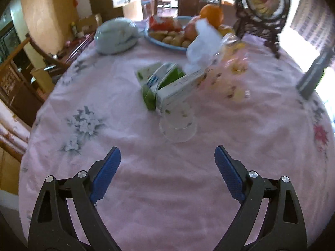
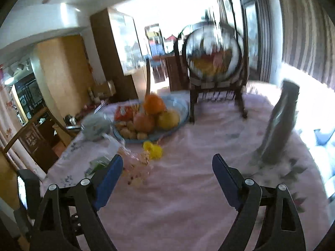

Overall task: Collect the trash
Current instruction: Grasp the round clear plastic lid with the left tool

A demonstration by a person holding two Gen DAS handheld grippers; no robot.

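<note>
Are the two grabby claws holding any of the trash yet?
No. The left gripper and right gripper are both wide open with nothing between their fingers, above the pink tablecloth.

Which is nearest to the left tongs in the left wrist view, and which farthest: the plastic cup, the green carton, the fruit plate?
1. Plastic cup, just ahead of the left tongs.
2. Green carton, behind the cup, mid-table.
3. Fruit plate, at the far edge.

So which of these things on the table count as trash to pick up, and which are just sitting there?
Likely trash:
- green and white carton
- clear plastic cup
- crumpled white paper
- yellow wrapper

Just sitting there:
- fruit plate
- orange
- round ornament on stand
- grey bottle
- pale blue cloth bundle
</note>
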